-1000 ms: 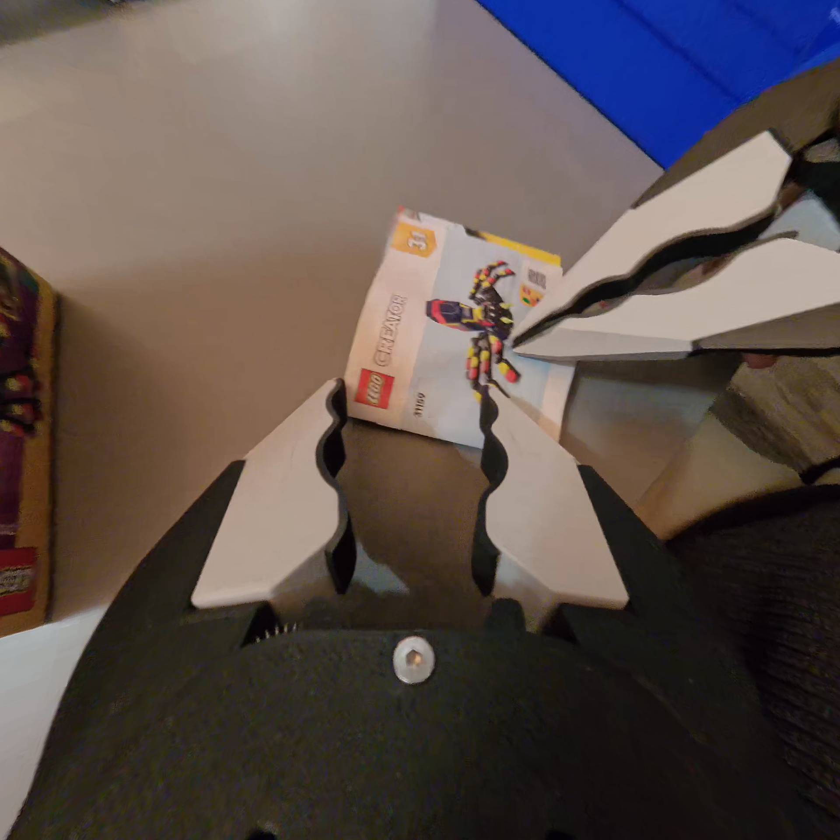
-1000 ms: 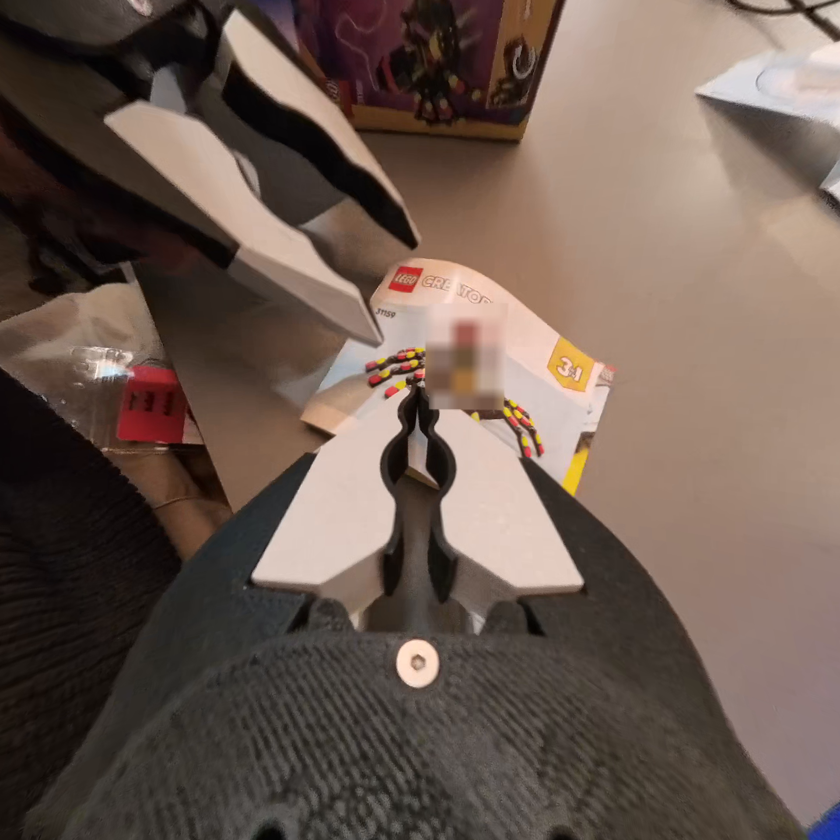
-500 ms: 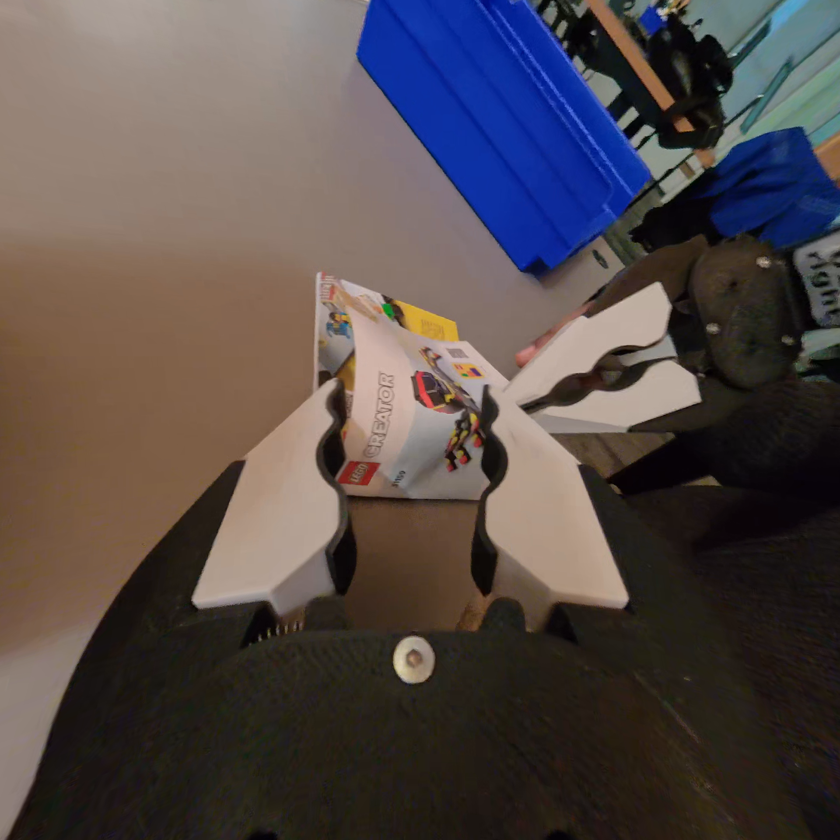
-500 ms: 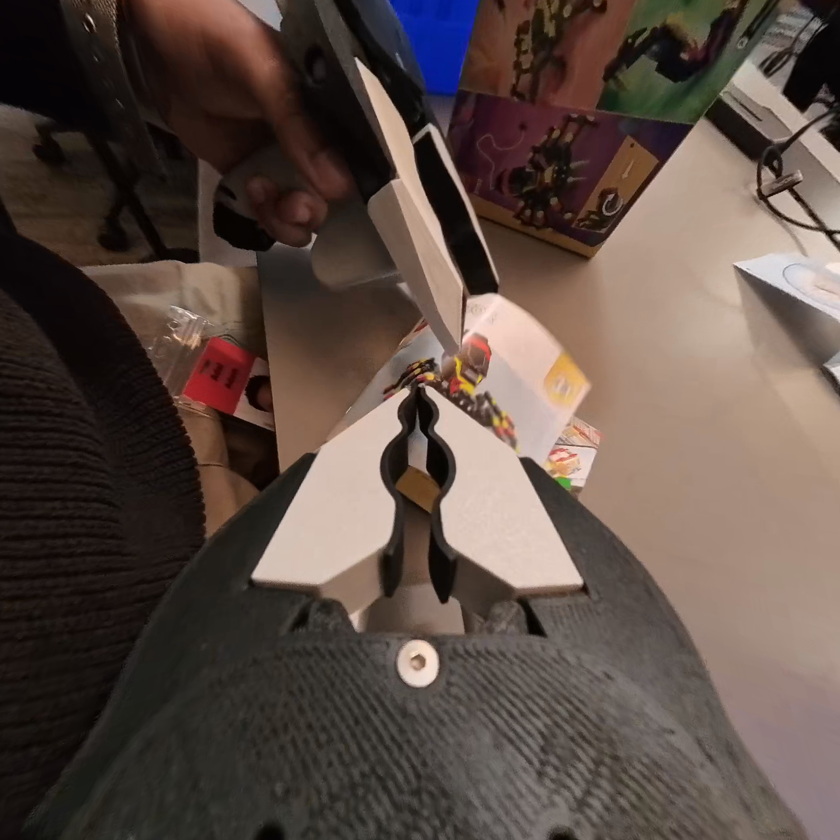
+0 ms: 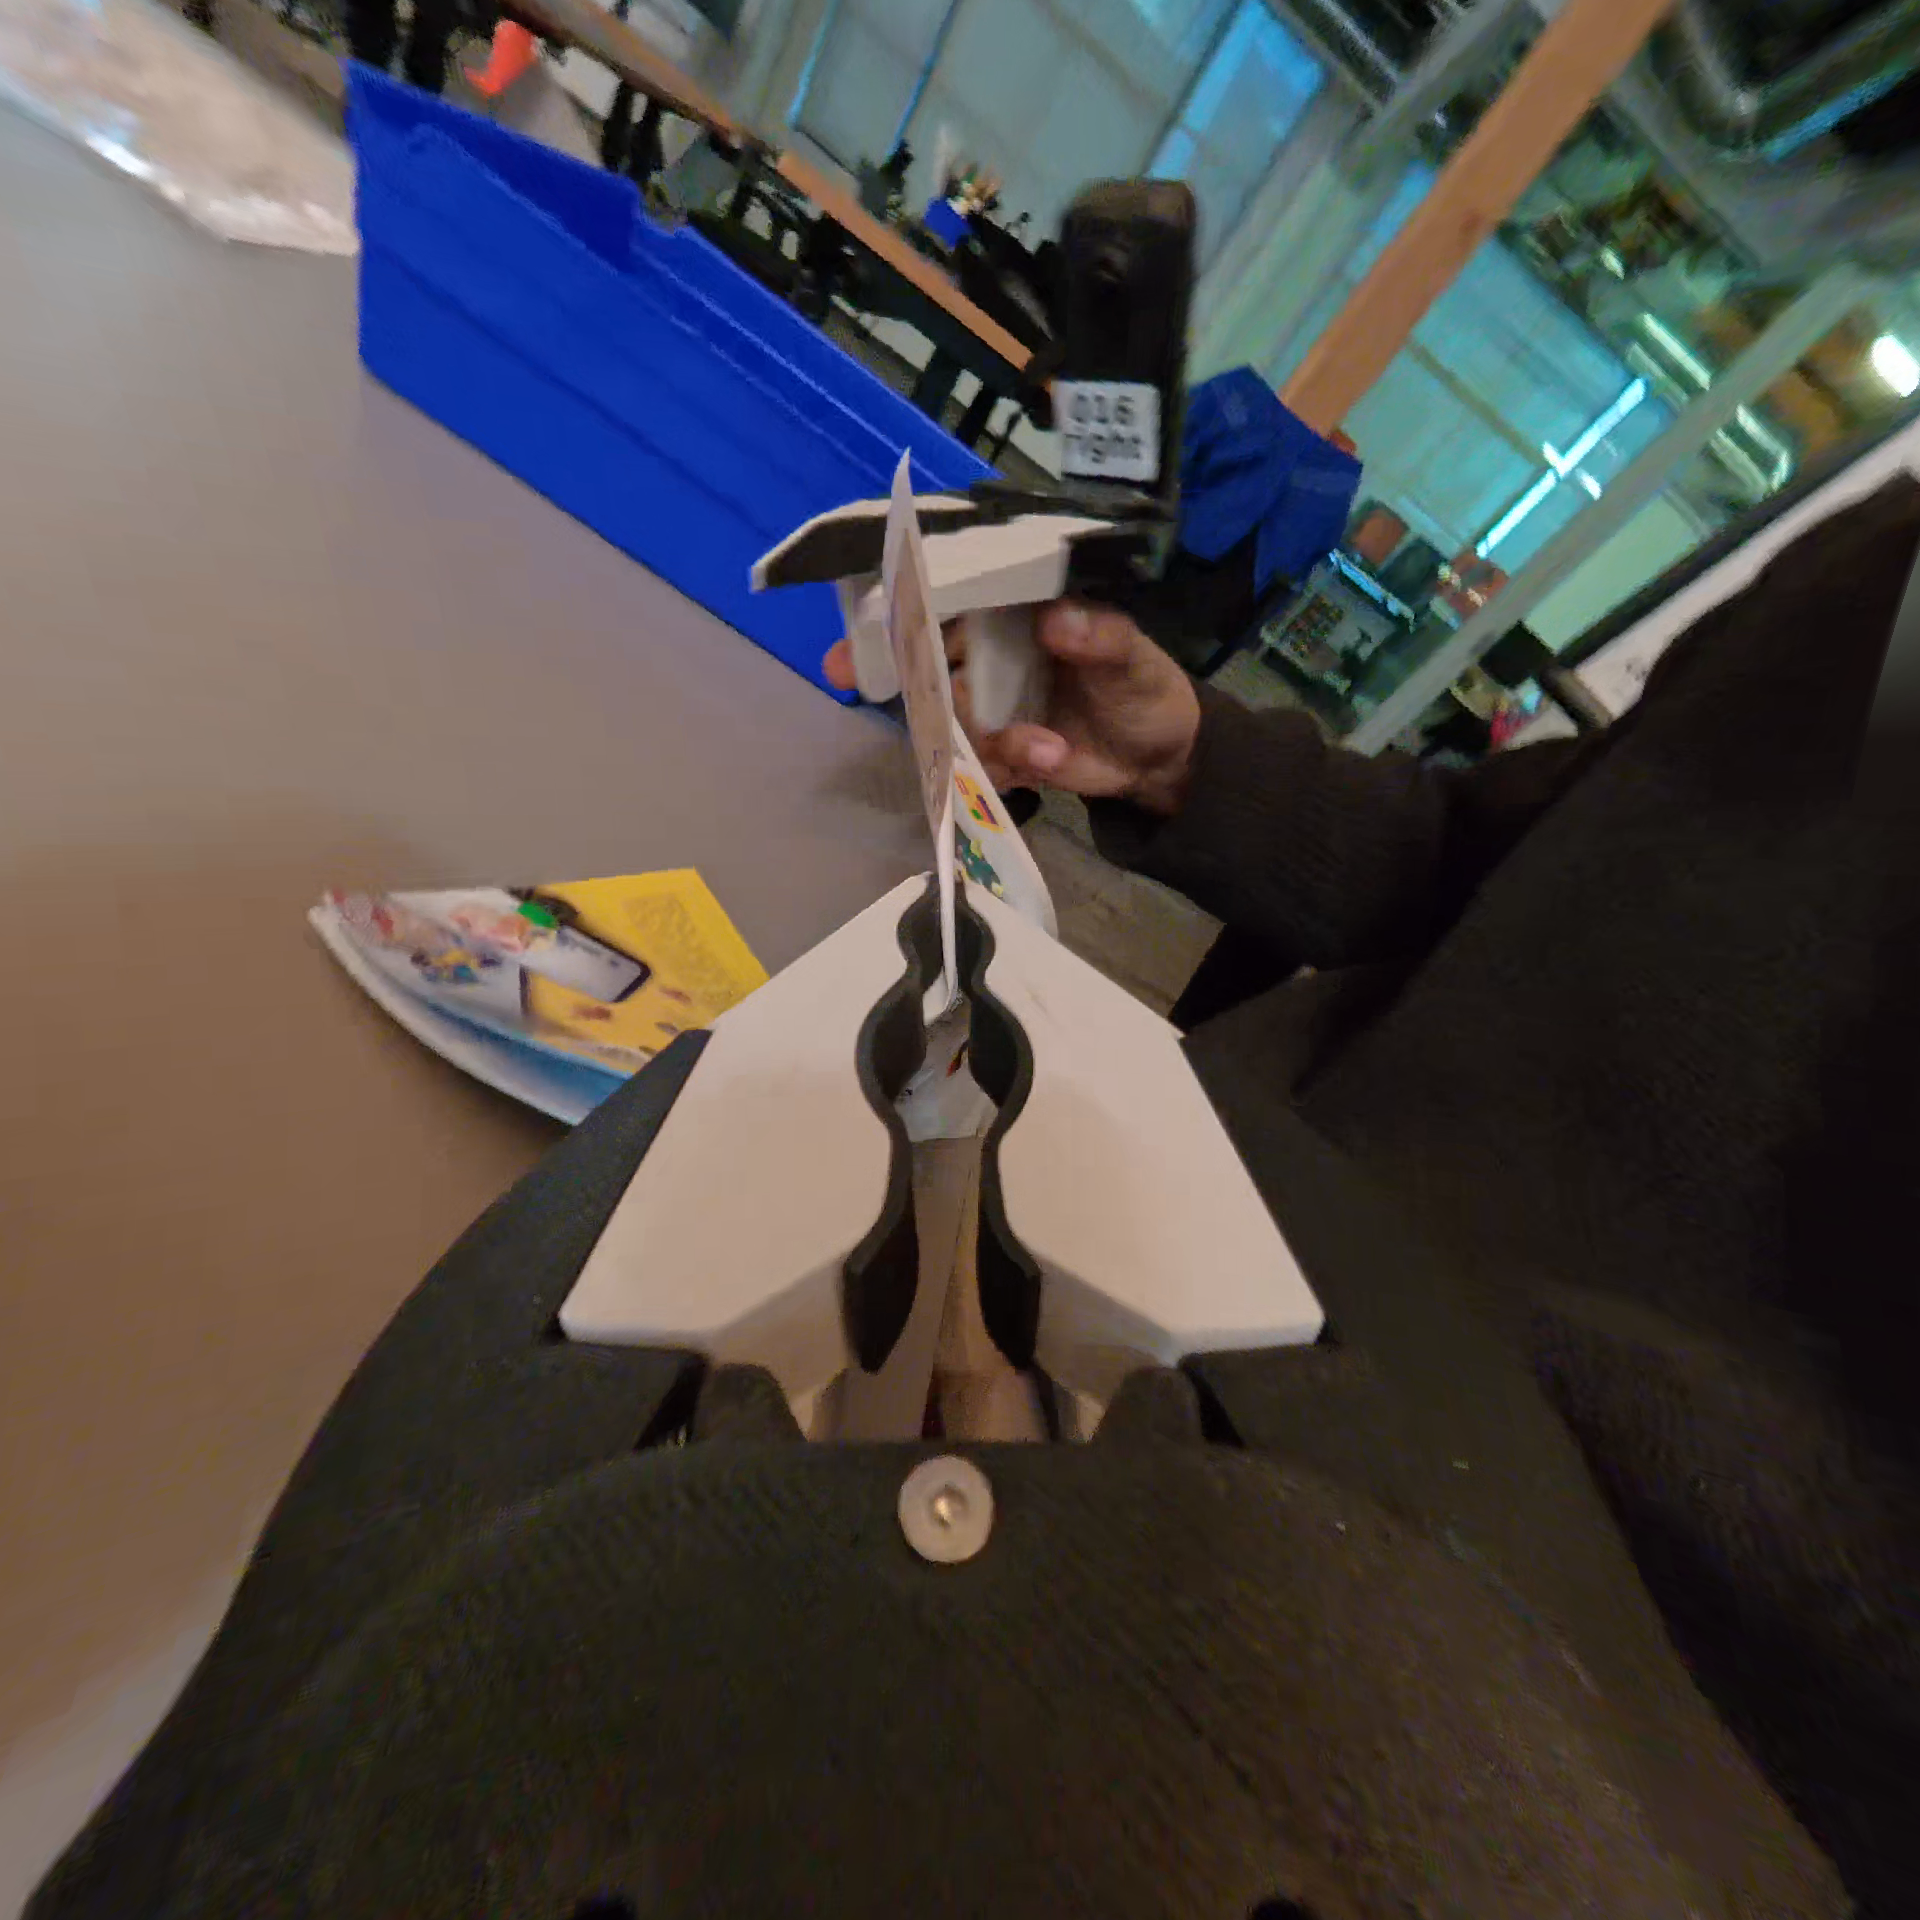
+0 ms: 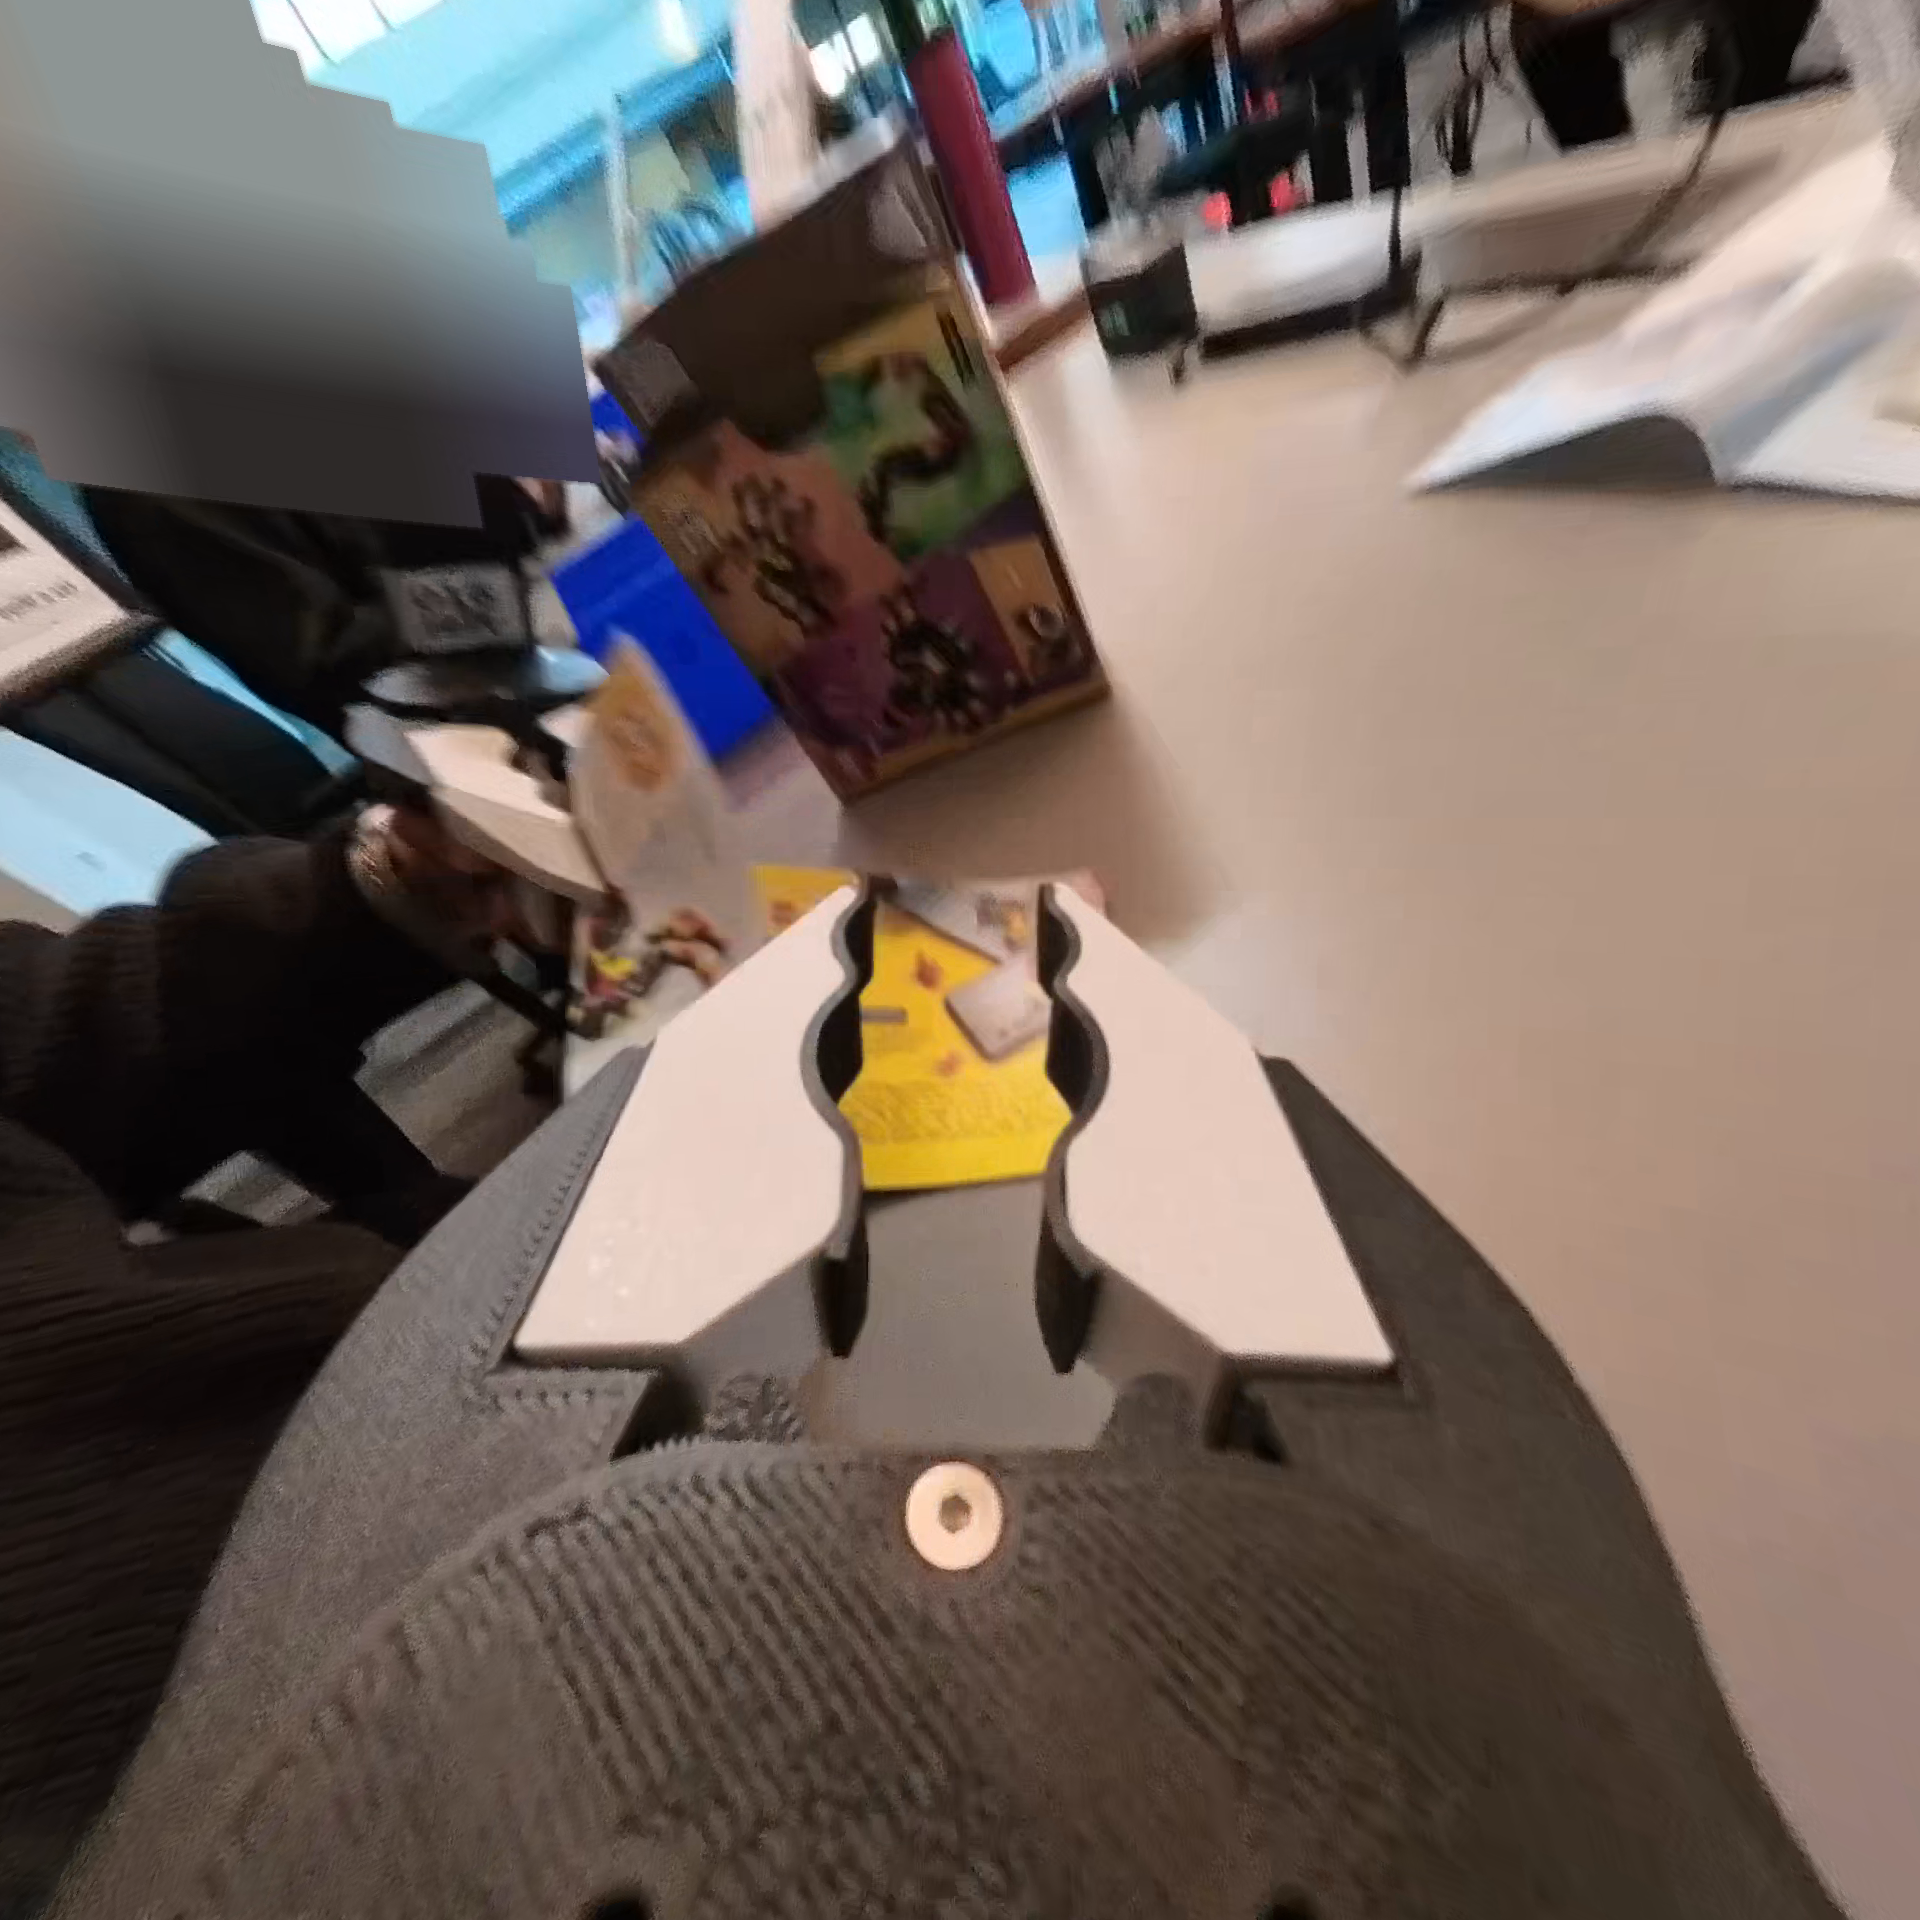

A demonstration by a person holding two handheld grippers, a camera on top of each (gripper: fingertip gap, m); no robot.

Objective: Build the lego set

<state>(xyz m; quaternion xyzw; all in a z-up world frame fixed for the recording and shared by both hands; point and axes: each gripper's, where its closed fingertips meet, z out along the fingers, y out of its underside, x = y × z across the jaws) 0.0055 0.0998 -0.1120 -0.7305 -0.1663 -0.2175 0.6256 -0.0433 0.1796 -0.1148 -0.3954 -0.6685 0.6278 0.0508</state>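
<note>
My left gripper [image 5: 948, 920] is shut on a Lego instruction booklet [image 5: 923, 665] and holds it upright, edge-on, above the table. The same booklet shows blurred in the right wrist view [image 6: 644, 800], by the left gripper's fingers [image 6: 499, 805]. My right gripper [image 6: 951, 909] is open and empty, low over the table. Between its fingers I see a second booklet [image 6: 951, 1091] with a yellow cover lying flat. That booklet also shows in the left wrist view [image 5: 561, 966]. The Lego box [image 6: 873, 561] stands behind it.
A blue bin [image 5: 623, 384] stands at the far side of the beige table [image 5: 208, 675]. An open white booklet [image 6: 1714, 416] lies at the far right. A person's dark sleeve [image 5: 1403, 831] and hand [image 5: 1091, 717] hold the right gripper near the table edge. Left tips to right tips: about 10 cm.
My left gripper has shut on the booklet and raised it upright. My right gripper has let go of it and opened. A second booklet now lies bare on the table.
</note>
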